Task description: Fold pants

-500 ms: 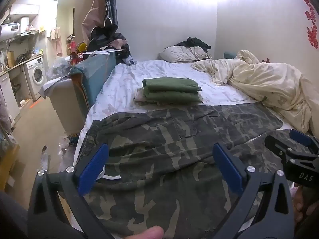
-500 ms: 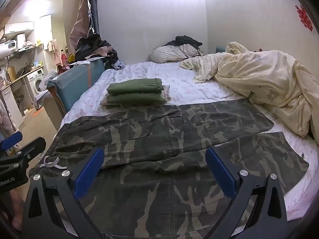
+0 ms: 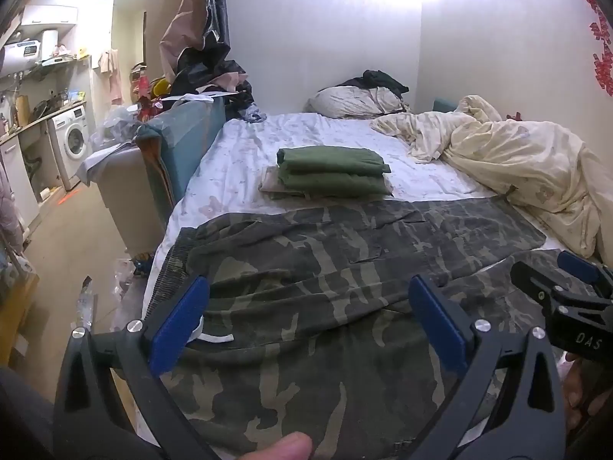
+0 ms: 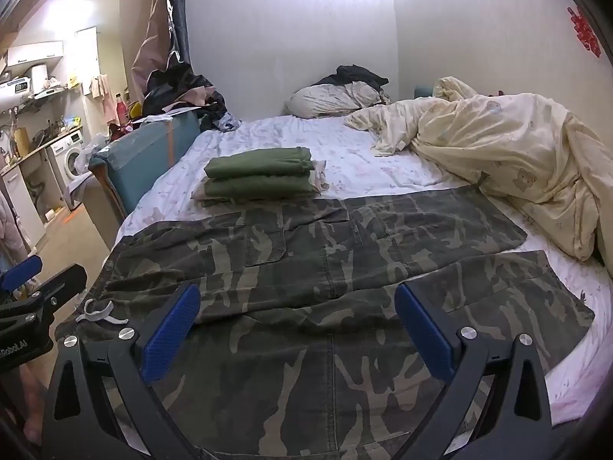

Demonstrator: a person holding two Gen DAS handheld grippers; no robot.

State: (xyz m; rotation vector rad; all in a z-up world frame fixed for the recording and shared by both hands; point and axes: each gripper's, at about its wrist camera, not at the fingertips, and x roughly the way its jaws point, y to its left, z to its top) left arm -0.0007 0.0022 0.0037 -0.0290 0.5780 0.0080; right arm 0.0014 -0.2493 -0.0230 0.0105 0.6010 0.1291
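Hovering wide open and empty, left gripper (image 3: 308, 320) and right gripper (image 4: 297, 329), over near camouflage pants (image 4: 325, 268) lying flat, unfolded.

bed sheet (image 4: 356, 161) | folded green clothes (image 4: 260, 176) | cream duvet (image 4: 509, 153) | pillow (image 3: 352, 101) | washing machine (image 3: 72, 140)

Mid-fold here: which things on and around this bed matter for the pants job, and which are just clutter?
Job:
camouflage pants, spread flat
left hand-held gripper, open
right hand-held gripper, open
stack of folded green clothes, perhaps already done

Lying about:
cream duvet
pillow
washing machine
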